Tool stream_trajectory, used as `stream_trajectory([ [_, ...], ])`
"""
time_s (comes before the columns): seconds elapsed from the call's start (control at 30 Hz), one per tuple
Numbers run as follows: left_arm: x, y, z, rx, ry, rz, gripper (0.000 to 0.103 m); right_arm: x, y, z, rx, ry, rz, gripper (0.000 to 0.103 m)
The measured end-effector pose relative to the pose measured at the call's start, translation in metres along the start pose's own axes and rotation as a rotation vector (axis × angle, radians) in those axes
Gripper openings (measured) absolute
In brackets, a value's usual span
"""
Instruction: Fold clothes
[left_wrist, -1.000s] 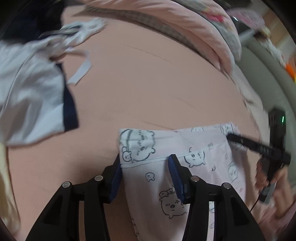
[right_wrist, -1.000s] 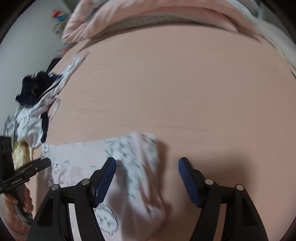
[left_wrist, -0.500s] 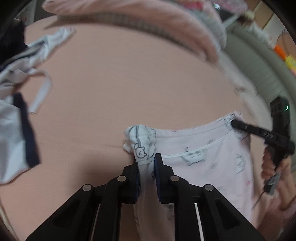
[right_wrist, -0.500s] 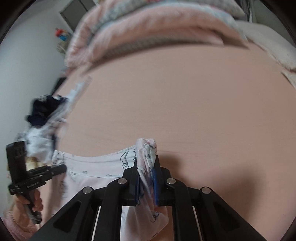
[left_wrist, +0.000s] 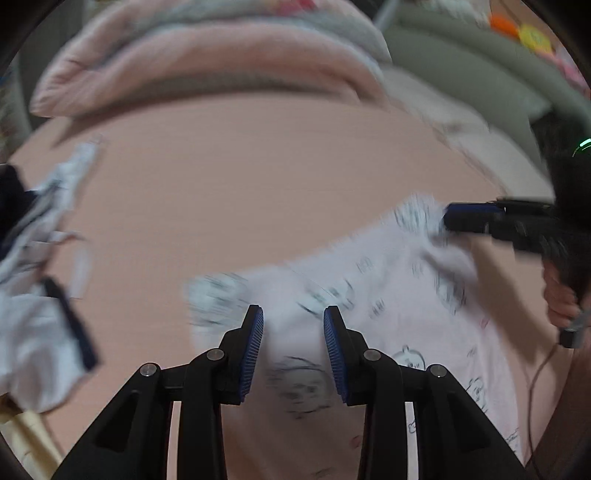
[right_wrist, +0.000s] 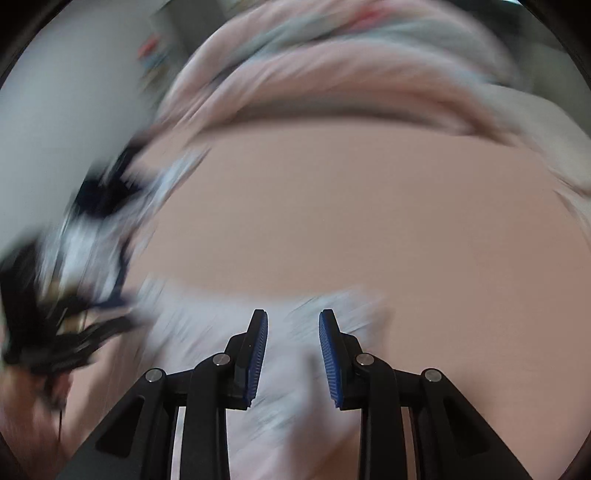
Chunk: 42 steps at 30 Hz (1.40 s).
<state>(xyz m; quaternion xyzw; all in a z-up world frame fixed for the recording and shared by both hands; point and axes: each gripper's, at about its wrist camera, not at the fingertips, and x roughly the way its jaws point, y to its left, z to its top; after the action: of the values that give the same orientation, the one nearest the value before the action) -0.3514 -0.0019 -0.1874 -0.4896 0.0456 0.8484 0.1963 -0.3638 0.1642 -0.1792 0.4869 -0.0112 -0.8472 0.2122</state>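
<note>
Grippers, two, both ours: left gripper (left_wrist: 293, 350) with jaws parting, pads standing clear of the pale printed garment (left_wrist: 388, 295) that lies between and under them; right gripper (right_wrist: 291, 356) likewise opening, blurred cloth between its pads but not pinched, as far as we can tell. Garment: spread on the pink bed sheet (left_wrist: 258, 177), its top edge running from one gripper to the other, which we judge is why each sits at a corner, to lay the fold flat and let go. Half a second back we had both pads clamped on bunched corners; now the corners are loose and flatter. Also listed: white and navy clothes (left_wrist: 33, 325) at the left, rolled pink duvet (left_wrist: 207, 70) beyond
</note>
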Motion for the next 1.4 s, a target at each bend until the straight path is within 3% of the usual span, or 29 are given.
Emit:
stream_trajectory([
  [0.1,0.025,0.004,0.006,-0.013,0.02,0.047,0.031,0.047,0.022,-0.011,-0.111,0.145,-0.041,0.028],
  [0.13,0.023,0.011,0.01,-0.058,0.008,0.031,0.031,0.058,0.017,-0.012,-0.104,0.158,-0.063,0.024],
  [0.2,0.01,0.024,0.016,-0.166,0.007,0.036,0.031,0.055,0.004,-0.003,-0.03,0.111,-0.06,0.023],
  [0.23,-0.002,0.026,0.017,-0.207,-0.006,0.049,0.031,0.047,0.002,0.004,0.0,0.099,-0.129,0.024],
  [0.3,-0.028,0.017,0.012,-0.2,-0.044,-0.013,0.031,0.017,0.009,0.011,-0.004,0.024,-0.268,0.027],
  [0.33,-0.034,0.007,0.006,-0.165,-0.035,-0.034,0.034,0.006,0.013,0.011,0.002,0.023,-0.256,0.028],
  [0.4,-0.03,-0.01,-0.008,-0.102,0.022,0.001,0.039,-0.011,0.021,0.001,0.032,0.046,-0.187,0.028],
  [0.47,-0.02,-0.016,-0.027,-0.1,0.091,0.02,0.039,-0.015,0.031,-0.03,0.051,0.101,-0.121,0.028],
  [0.53,-0.013,-0.018,-0.046,-0.124,0.151,0.029,0.039,-0.01,0.037,-0.066,0.061,0.157,-0.11,0.028],
  [0.63,-0.023,-0.032,-0.071,-0.088,0.157,0.086,0.039,-0.003,0.056,-0.108,0.083,0.206,-0.099,0.028],
  [0.83,-0.058,-0.041,-0.136,-0.093,0.23,0.164,0.039,-0.03,0.081,-0.167,-0.045,0.204,-0.205,0.028],
  [0.93,-0.079,-0.042,-0.167,-0.095,0.247,0.19,0.039,-0.056,0.078,-0.199,-0.104,0.205,-0.305,0.045],
  [1.03,-0.096,-0.049,-0.168,-0.148,0.179,0.105,0.039,-0.078,0.073,-0.214,-0.013,0.176,-0.287,0.045],
  [1.13,-0.094,-0.074,-0.164,-0.123,0.148,0.045,0.039,-0.087,0.088,-0.218,0.05,0.108,-0.161,0.045],
  [1.23,-0.063,-0.095,-0.156,-0.076,0.249,0.161,0.039,-0.071,0.105,-0.235,0.056,0.158,-0.09,0.045],
  [1.33,-0.073,-0.092,-0.171,-0.082,0.231,0.176,0.043,-0.067,0.106,-0.261,-0.02,0.167,-0.165,0.044],
  [1.4,-0.082,-0.082,-0.18,-0.138,0.239,0.164,0.051,-0.079,0.094,-0.271,0.025,0.174,-0.152,0.044],
])
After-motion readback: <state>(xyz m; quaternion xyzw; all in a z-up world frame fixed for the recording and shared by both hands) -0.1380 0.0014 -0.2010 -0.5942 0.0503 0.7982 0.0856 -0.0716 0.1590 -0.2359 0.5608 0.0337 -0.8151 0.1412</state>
